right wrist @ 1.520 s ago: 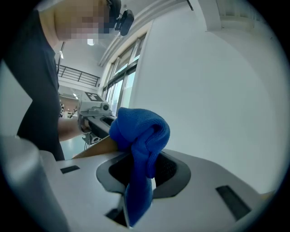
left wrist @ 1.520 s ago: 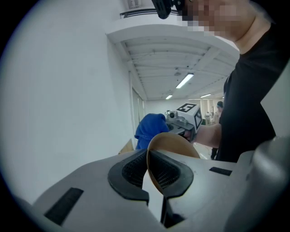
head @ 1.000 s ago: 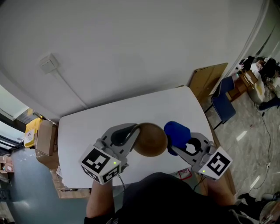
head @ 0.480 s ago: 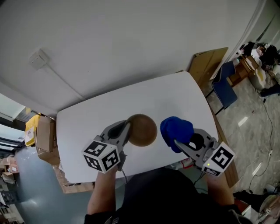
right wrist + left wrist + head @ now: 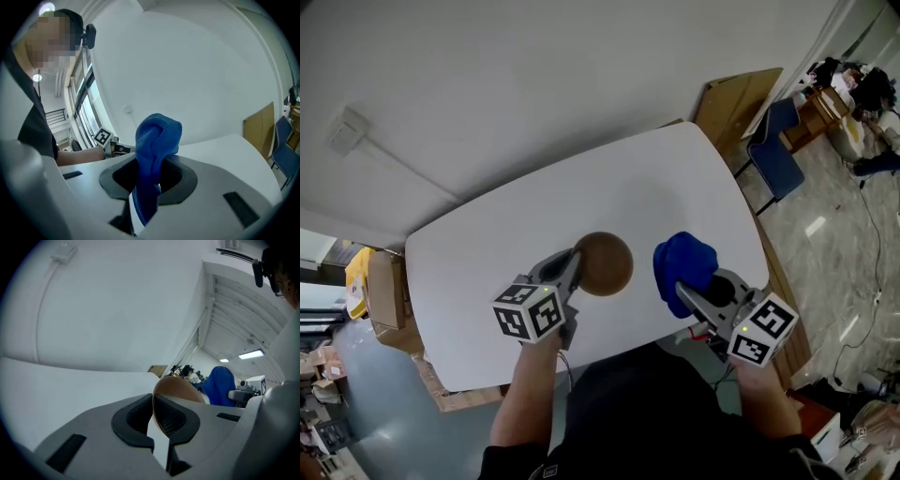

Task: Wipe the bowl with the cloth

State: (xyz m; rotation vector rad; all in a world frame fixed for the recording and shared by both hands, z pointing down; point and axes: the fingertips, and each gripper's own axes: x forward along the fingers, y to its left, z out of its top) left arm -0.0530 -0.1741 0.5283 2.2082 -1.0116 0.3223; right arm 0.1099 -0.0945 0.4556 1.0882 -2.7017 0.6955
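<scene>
Bowl first: the brown bowl (image 5: 605, 263) is in my left gripper (image 5: 574, 265). Its jaws are almost together, with the thin rim pinched between the pads, one pad on each face of the bowl's wall. From the head view I see its rounded outside, over the middle of the white table (image 5: 506, 244). I cannot tell whether it touches the tabletop.

My right gripper (image 5: 686, 292) is closed on the blue cloth (image 5: 684, 261). In the right gripper view a bunched lump of it stands up past the jaws, and a tail hangs down between them.

Cloth and bowl are near each other but apart, with a strip of bare table showing between them. The cloth is on my right side of the bowl, closer to the table's edge. Both grippers reach out from my side of the table.

Beyond the far corner of the table a wooden board (image 5: 736, 98) leans on the wall beside a blue chair (image 5: 773, 155).
</scene>
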